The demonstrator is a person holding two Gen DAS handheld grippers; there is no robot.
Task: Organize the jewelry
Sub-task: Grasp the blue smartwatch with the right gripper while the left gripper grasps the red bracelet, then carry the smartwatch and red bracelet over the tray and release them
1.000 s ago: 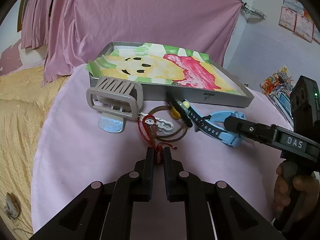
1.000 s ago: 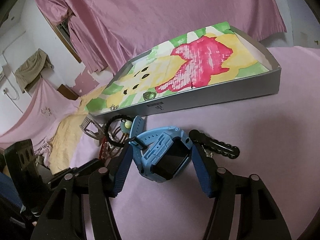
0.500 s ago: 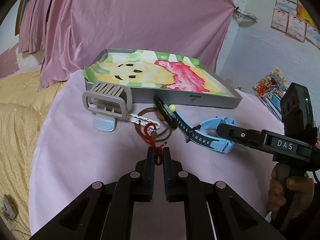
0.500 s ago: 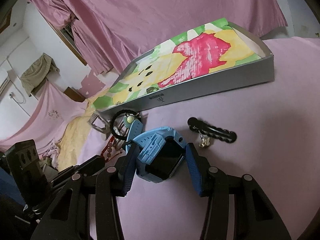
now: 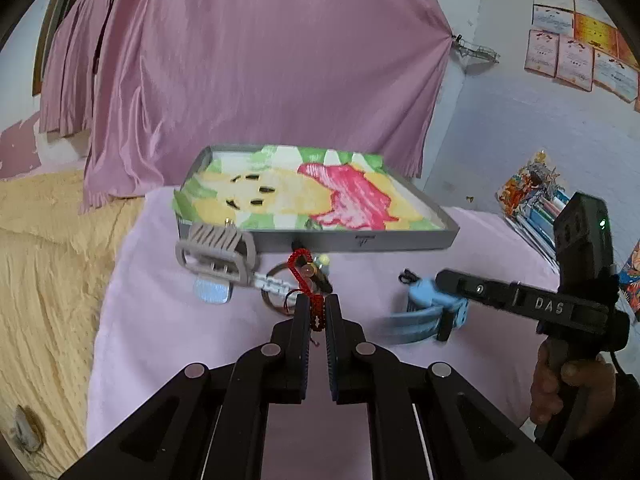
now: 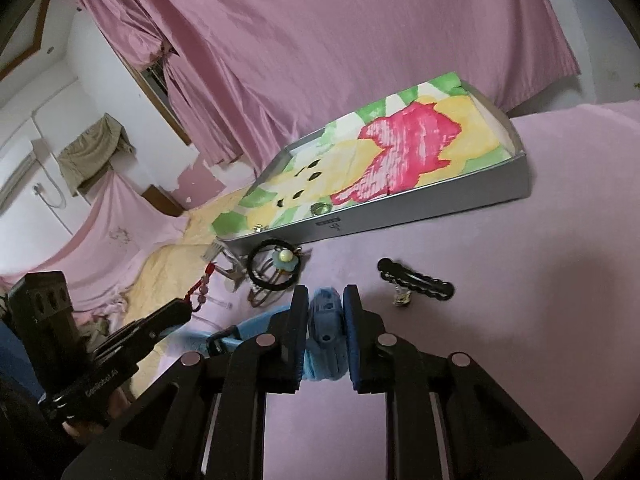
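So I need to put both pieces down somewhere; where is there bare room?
Inside the tray, the right half over the drawing is bare. So is the pink cloth right of the black hair clip. It is crowded at the tray's front left, around the grey claw clip and black hair tie.

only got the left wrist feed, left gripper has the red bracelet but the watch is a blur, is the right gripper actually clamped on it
observer: Yes. In the right wrist view the right gripper is shut on the blue watch, with a pad pressing each side of its body.
operator: anything loose beside it
observer: A black hair clip lies on the pink cloth to the right of the gripper, apart from the watch.
operator: anything in the tray
observer: A small round metal piece sits on the drawing, just inside the front wall of the tray. I cannot tell what it is.
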